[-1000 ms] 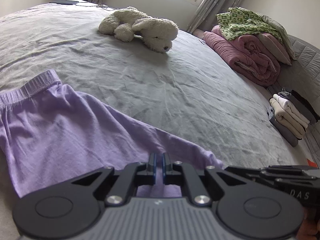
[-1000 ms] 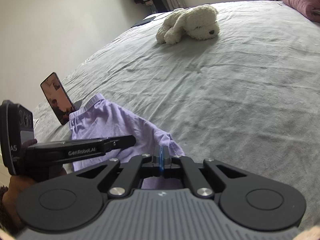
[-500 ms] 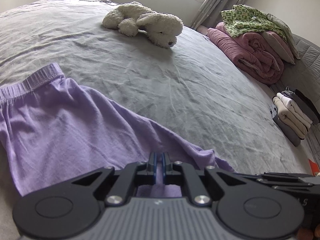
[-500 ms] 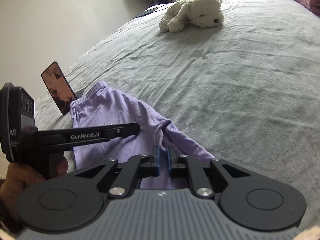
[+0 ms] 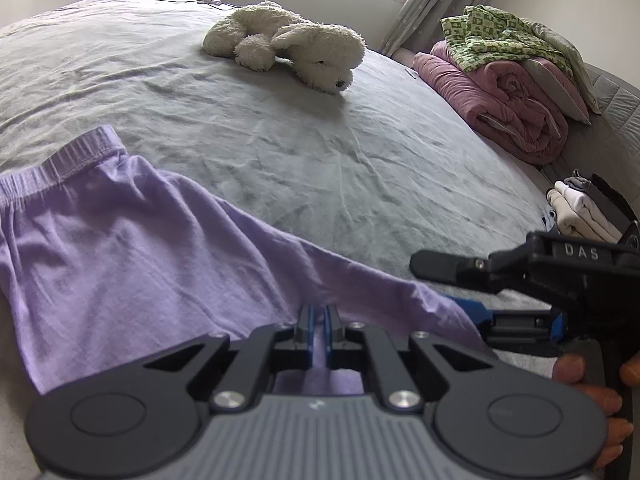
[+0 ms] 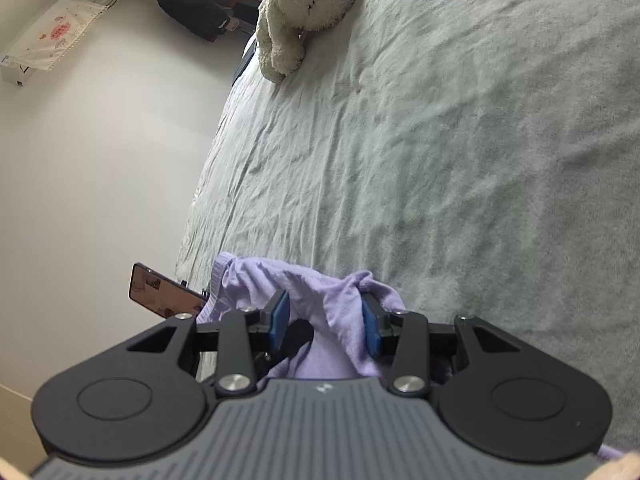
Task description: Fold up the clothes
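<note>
Looking down the left wrist view, left claw [image 5: 318,330] is clamped on the purple shorts [image 5: 132,248] at the bed's [image 5: 360,168] near edge. Right view: right claw [image 6: 325,322] opening, floppy fabric loose between; I'd regrip the hem.

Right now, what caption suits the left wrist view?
Left gripper pinching lilac cotton shorts on grey bedsheet.

White capitals "DAS" stand on the black body of the right gripper [image 5: 476,292], seen to the right of the left gripper's [image 5: 318,330] fingers; pink print on a white wall hanging [image 6: 52,36] at upper left is too small to read
</note>
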A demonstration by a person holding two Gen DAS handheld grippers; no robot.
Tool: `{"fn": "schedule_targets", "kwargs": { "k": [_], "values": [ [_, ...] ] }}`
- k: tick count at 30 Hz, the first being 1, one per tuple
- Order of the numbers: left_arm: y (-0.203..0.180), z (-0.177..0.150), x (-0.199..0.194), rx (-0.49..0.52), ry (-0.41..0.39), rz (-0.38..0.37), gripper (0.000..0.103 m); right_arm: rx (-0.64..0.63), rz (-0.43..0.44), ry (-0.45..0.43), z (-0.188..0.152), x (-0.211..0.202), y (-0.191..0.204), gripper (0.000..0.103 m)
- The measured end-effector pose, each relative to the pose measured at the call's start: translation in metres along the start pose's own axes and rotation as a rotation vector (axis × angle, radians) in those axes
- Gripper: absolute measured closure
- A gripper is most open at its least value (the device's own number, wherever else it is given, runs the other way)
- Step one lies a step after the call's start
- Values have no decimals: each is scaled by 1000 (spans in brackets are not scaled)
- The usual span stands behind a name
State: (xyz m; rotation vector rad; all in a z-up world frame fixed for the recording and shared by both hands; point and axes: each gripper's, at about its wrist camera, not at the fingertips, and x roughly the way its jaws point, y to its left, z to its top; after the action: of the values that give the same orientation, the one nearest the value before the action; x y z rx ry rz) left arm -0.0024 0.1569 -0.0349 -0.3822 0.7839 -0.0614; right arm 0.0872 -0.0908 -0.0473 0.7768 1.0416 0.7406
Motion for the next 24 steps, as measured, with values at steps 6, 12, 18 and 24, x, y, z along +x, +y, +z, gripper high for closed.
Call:
{"fn": "schedule_targets", "kwargs": {
  "k": [6, 12, 18, 24],
  "values": [
    [4, 3, 0, -18, 14, -14, 97, -46, -67, -41, 9, 0, 6, 61],
    [7, 7, -5, -30, -13, -4, 97, -320, -217, -53, -3, -2, 35, 61],
    [10, 10, -6, 19, -86, 117, 98, -686, -395, -13, -35, 25, 60, 97],
    [10, 9, -1, 44, -74, 149, 98, -827, -541, -101, -35, 32, 64, 99]
  ]
}}
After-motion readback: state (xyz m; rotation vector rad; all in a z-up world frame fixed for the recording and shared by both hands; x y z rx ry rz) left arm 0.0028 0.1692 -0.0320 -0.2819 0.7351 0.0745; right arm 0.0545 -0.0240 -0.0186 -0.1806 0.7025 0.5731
